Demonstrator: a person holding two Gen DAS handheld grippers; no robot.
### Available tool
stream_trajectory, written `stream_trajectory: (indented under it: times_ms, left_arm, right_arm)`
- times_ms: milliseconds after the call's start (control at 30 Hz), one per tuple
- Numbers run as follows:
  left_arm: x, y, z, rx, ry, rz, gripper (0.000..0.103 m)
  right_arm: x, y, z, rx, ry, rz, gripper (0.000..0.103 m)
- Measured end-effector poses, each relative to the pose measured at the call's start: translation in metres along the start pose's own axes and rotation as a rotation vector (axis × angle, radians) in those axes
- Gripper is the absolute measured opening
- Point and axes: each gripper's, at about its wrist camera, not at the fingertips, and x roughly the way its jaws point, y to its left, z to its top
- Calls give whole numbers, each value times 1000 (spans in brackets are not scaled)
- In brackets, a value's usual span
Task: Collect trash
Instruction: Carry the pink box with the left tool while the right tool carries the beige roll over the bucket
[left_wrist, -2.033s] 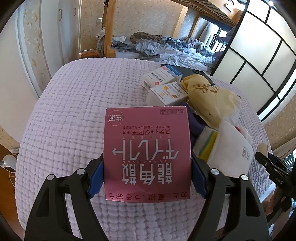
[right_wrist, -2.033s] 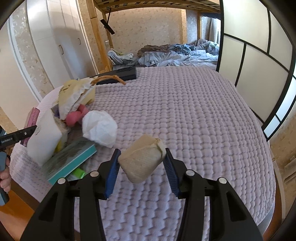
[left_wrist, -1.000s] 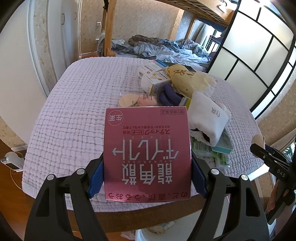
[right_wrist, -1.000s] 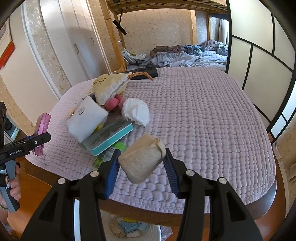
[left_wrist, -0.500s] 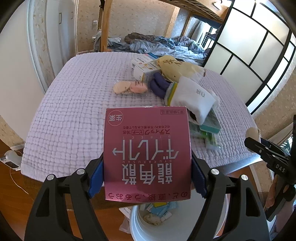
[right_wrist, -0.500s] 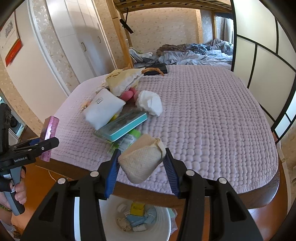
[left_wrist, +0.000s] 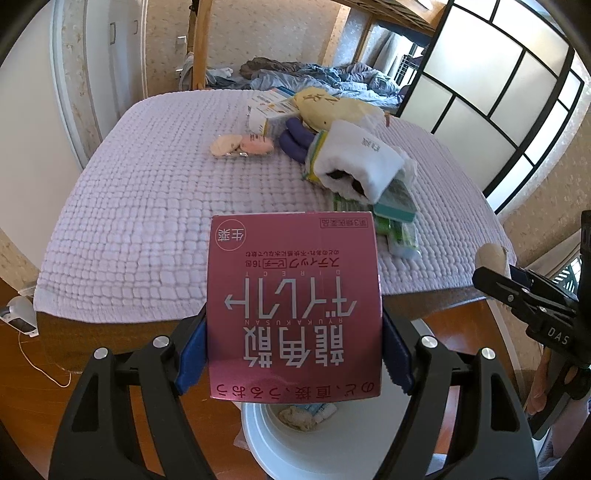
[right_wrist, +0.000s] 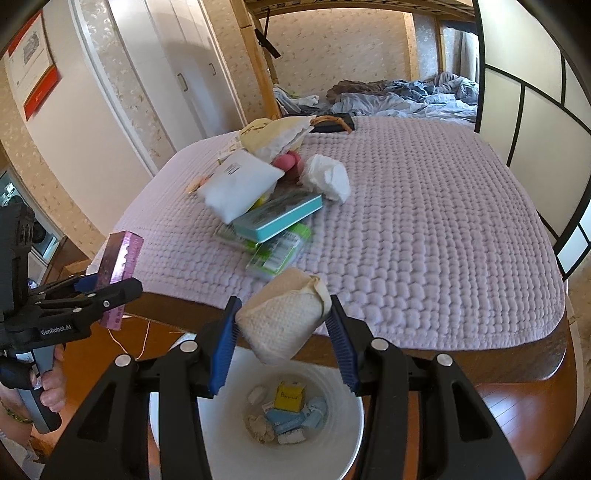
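Both grippers pulled back off bed (right_wrist: 443, 229); white bin (right_wrist: 332, 443) now beneath them.

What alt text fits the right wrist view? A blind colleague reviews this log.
The right tool grips a beige cloth bundle above a white bin holding scraps. Behind is a lilac-covered bed with clutter; the left tool at left holds a pink box.

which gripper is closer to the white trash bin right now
Right. The right gripper, gripping a beige wad, hangs directly above the white bin; the left gripper, clamping the pink box, sits off to the bin's side.
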Motion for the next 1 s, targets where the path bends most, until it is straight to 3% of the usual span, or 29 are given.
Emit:
stream_trajectory:
  times_ms: [1000]
  left_arm:
    - [-3, -26, -44, 74, 68, -33, 79]
  right_arm:
    - [-8, 20, -40, -1, 64, 15, 46]
